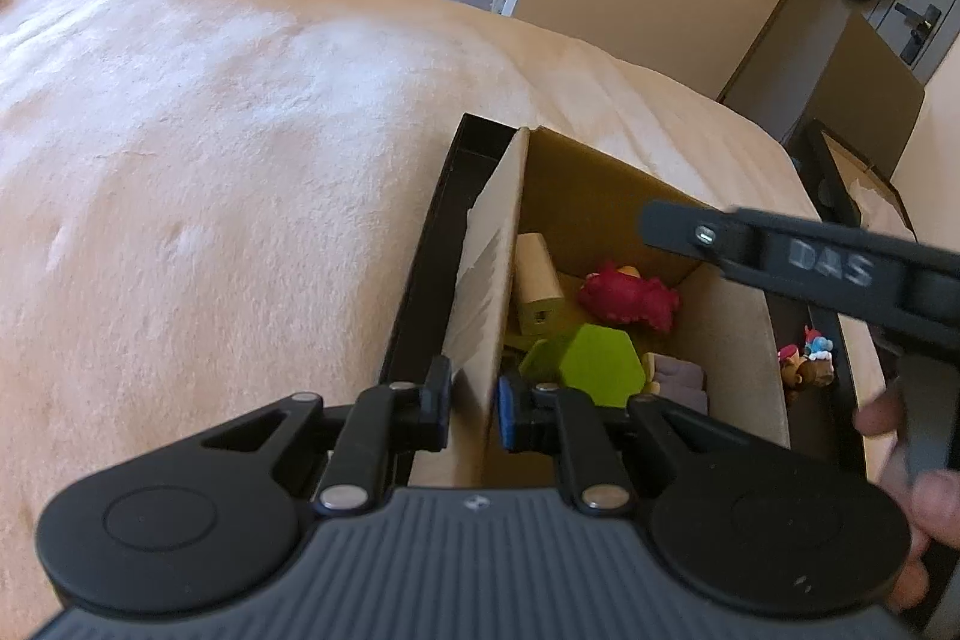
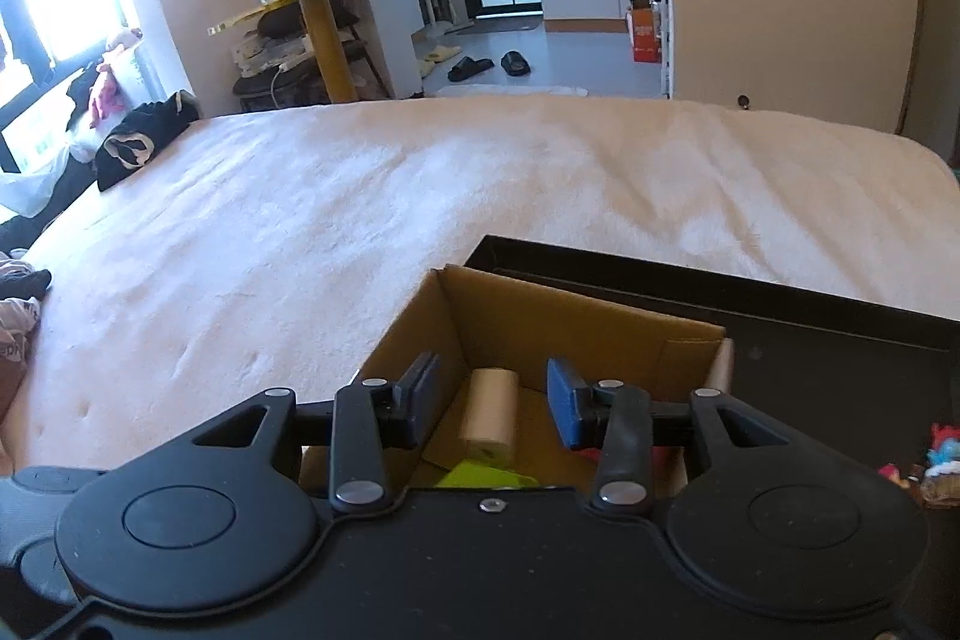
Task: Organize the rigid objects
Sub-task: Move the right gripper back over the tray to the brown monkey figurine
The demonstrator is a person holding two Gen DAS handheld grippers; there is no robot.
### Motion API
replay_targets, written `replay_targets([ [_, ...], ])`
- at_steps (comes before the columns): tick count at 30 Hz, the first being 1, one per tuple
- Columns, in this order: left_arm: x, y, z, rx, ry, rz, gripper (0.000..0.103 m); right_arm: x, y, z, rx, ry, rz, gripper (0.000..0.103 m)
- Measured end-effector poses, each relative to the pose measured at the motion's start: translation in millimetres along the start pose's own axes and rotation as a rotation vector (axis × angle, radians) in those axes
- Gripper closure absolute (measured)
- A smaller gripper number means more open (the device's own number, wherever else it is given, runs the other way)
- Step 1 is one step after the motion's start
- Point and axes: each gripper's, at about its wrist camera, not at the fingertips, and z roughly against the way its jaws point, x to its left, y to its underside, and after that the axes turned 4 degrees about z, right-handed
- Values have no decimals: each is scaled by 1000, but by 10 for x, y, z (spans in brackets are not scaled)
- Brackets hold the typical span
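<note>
A cardboard box [image 1: 738, 340] stands in a black tray [image 1: 420, 280] on the bed. It holds a wooden cylinder block [image 1: 537, 280], a red plush toy [image 1: 630, 301], a green hexagon block [image 1: 594, 364] and other small things. My left gripper [image 1: 474, 400] is shut on the box's left wall [image 1: 486, 280]. My right gripper [image 2: 495, 403] is open and empty above the box [image 2: 540, 310], over the wooden cylinder [image 2: 489, 415]; it also shows in the left wrist view [image 1: 780, 250].
Small figurines [image 1: 807, 364] lie in the tray right of the box. The cream bed cover [image 2: 360, 220] stretches left and ahead. Dark clothes [image 2: 138, 142] lie at its far left edge. A round yellow table [image 2: 324, 10] and slippers stand beyond the bed.
</note>
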Motion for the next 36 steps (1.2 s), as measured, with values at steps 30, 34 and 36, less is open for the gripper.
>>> replay_targets([
  [30, -169, -110, 91, -36, -112, -72, 67, -888, 495, 534, -62, 96, -186, 14],
  [34, -227, -143, 96, -37, -114, -88, 67, -987, 565, 529, -59, 98, -210, 8],
  [36, -264, -159, 84, -31, -114, -101, 67, -1032, 602, 533, -58, 98, -220, 8],
])
